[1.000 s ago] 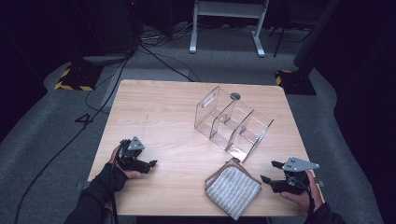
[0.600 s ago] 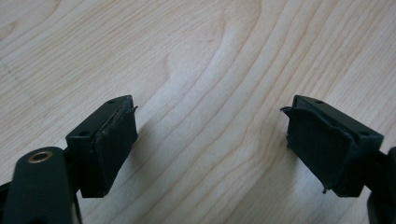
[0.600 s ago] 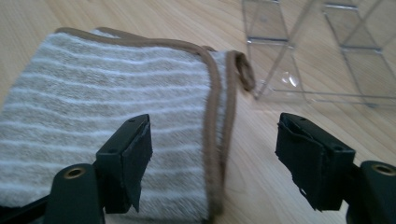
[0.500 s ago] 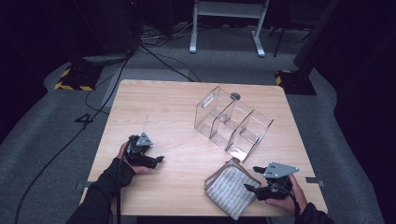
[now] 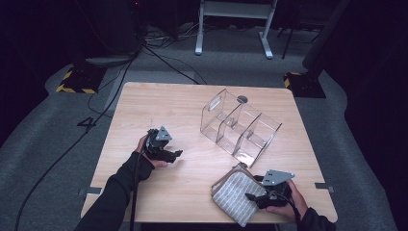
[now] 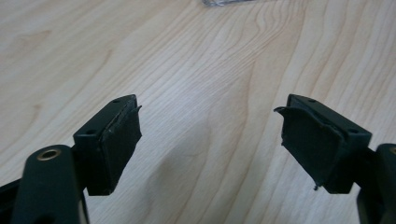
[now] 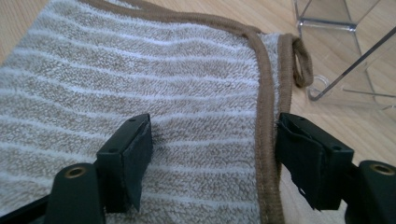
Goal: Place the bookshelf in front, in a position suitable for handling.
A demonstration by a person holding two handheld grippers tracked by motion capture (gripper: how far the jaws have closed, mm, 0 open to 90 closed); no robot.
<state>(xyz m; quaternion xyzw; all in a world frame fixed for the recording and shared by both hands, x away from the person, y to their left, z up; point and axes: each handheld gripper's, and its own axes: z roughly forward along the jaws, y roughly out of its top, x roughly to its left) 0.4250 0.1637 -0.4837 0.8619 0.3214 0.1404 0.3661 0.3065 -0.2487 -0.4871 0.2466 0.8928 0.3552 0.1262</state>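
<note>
Where the table (image 5: pixel 144 106) lies bare at upper left, left gripper (image 5: pixel 173 155) spread, right gripper (image 7: pixel 212 154) spread over brown-edged striped towel (image 7: pixel 140 93), clear organizer (image 5: pixel 240 126) near.

Brightly lit table (image 5: pixel 159 106) from above amid dark surroundings; soft shadows, slightly grainy, gripper views sharp.

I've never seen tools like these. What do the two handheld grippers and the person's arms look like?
Both are black. The left gripper and right gripper each carry a grey three-cornered plate, and a black cable trails from the left. Each has two blocky black jaws with pads worn at the edges. The sleeves are dark.
</note>
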